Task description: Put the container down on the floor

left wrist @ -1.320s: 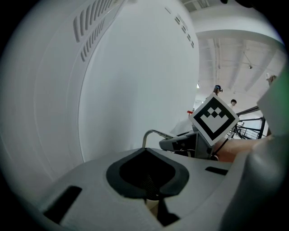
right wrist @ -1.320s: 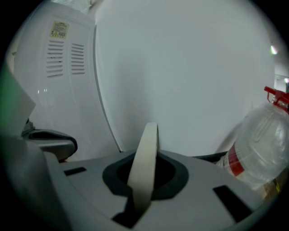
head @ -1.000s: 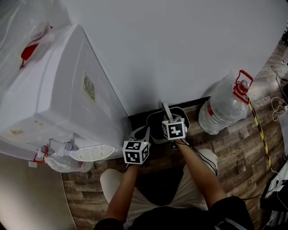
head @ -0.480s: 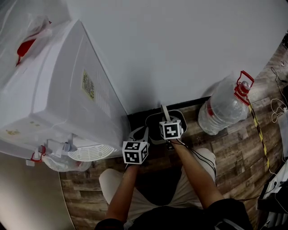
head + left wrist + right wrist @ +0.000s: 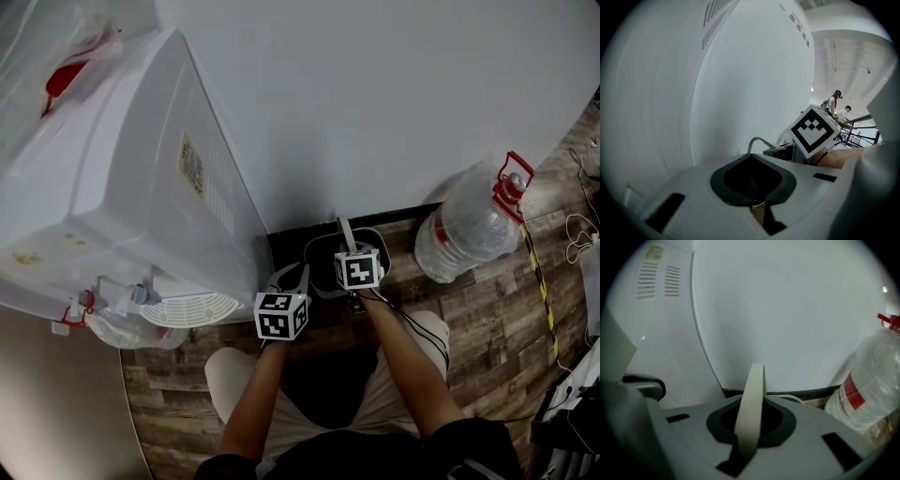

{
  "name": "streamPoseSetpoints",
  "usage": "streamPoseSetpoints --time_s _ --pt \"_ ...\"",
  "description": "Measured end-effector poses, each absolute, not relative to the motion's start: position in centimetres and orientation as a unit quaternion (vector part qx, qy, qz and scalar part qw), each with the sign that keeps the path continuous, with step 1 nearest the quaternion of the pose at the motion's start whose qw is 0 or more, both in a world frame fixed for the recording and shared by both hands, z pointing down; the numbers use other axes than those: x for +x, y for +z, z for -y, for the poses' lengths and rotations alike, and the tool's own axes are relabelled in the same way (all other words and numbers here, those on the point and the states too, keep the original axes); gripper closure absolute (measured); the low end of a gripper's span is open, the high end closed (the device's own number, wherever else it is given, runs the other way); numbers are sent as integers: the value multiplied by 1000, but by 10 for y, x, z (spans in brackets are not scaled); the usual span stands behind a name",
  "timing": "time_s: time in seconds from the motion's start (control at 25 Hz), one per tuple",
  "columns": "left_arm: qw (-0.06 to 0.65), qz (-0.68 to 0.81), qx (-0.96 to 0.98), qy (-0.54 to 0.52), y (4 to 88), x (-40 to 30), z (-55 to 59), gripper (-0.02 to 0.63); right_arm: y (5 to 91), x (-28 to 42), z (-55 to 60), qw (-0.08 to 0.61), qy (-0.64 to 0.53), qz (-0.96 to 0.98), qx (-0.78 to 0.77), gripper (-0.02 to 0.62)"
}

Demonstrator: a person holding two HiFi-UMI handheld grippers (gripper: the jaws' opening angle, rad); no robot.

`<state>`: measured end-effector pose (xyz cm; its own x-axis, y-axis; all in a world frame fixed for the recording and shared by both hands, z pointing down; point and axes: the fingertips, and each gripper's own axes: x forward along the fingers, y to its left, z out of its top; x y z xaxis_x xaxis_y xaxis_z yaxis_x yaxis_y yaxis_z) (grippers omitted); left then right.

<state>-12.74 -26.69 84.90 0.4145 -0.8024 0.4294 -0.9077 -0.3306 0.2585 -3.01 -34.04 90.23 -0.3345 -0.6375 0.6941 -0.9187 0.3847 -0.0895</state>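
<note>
The container, a large clear water jug (image 5: 469,225) with a red cap and handle, stands on the wood floor against the white wall at the right; it also shows at the right edge of the right gripper view (image 5: 869,385). Both grippers are held low by the wall to the jug's left, apart from it. My right gripper (image 5: 343,231) (image 5: 756,373) has its pale jaws shut into one upright strip, with nothing in them. My left gripper (image 5: 304,273) (image 5: 758,212) is beside the water dispenser; only a stub of its jaws shows, so I cannot tell how they stand.
A white water dispenser (image 5: 141,187) fills the left, with taps and a drip tray (image 5: 192,309) in front and a clear bottle (image 5: 56,66) on top. A dark skirting board (image 5: 412,212) runs along the wall. Striped tape (image 5: 542,281) and cables lie at the right.
The right gripper has sunk a little toward the floor by the wall. The left gripper and the jug have not moved.
</note>
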Motion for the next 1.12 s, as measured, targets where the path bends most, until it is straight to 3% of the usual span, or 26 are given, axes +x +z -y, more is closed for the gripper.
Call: streamPoseSetpoints --time_s 0.48,1.12 --pt "234 512 819 109 844 -121 256 589 909 -24 319 338 272 750 498 561" --pt "233 495 830 110 842 -110 262 589 907 -3 318 319 279 753 504 561"
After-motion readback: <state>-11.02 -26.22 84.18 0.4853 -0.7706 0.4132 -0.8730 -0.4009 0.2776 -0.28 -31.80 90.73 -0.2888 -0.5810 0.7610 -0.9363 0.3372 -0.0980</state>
